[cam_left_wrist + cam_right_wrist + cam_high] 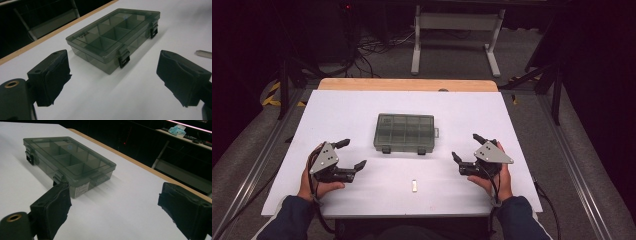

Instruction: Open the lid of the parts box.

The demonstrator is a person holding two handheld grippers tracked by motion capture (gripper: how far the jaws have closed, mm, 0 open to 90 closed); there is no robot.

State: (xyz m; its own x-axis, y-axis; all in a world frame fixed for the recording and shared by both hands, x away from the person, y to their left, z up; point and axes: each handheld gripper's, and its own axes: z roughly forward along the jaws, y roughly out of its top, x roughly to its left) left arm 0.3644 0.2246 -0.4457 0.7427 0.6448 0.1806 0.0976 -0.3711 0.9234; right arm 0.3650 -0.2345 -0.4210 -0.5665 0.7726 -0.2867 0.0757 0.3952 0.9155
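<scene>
A smoky clear plastic compartment box [405, 132] lies shut in the middle of the white table [362, 107], its two dark latches facing the person. A small silvery metal piece [414, 186] lies near the front edge. My left gripper [352, 154] rests at the left, open and empty, pointing toward the box [115, 35]; the metal piece [203, 53] shows at the right edge of the left gripper view. My right gripper [467, 148] rests at the right, open and empty, with the box [67, 161] ahead on its left.
A wooden strip [407, 84] runs along the table's far edge. Beyond it stand a white metal frame [457, 30] and cables on the dark floor. Metal rails run along both sides of the table.
</scene>
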